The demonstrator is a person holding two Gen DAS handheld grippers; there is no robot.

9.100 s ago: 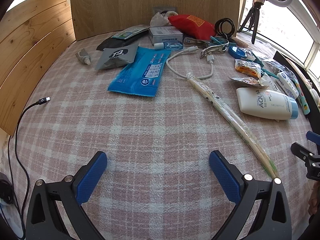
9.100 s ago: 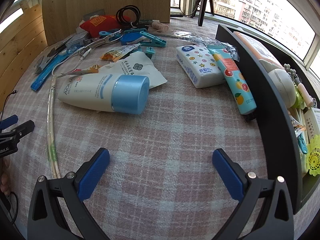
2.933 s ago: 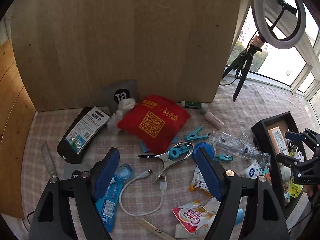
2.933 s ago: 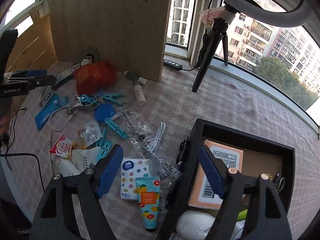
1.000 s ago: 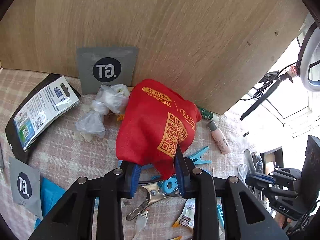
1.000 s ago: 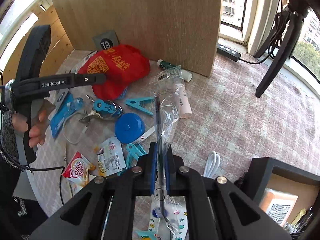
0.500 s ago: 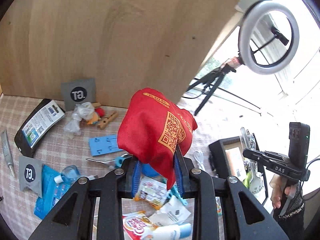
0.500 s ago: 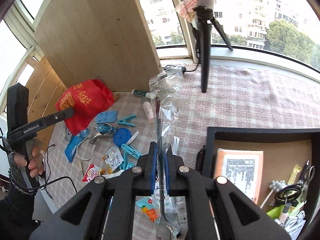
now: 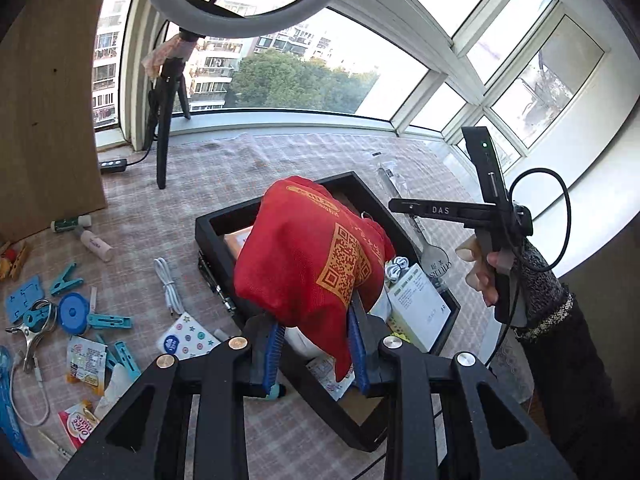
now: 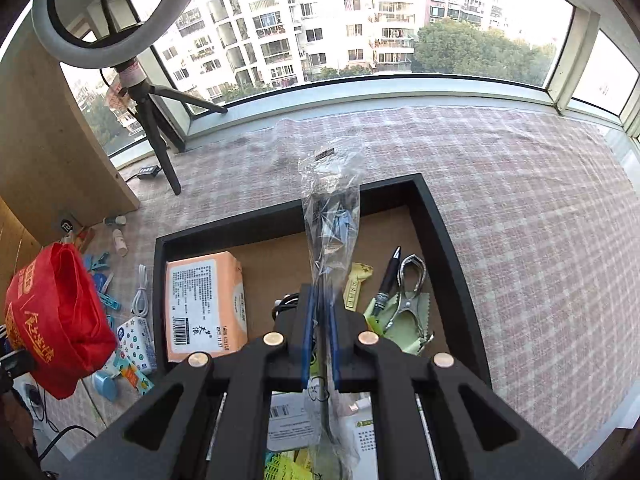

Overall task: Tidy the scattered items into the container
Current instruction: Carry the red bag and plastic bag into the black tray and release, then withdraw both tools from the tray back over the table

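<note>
Box (image 10: 448, 240), one, black, sits on our checked cloth (image 10: 520, 184) by the windows, our left gripper (image 9: 316, 346) clamping one red bag (image 9: 308, 256) over it, our right gripper (image 10: 319, 344) pinching one clear packet (image 10: 332, 208) above it.

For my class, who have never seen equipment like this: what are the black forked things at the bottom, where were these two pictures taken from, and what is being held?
No robot here: a person holds a hand-held gripper in each hand, each with a fisheye camera looking along its blue-padded jaws. The left gripper is clamped on a red fabric pouch with gold print. The right gripper pinches a clear plastic packet. Both hang over a black rectangular tray that already holds an orange tissue pack. Blue clothes pegs and other items lie on the pink checked cloth.
</note>
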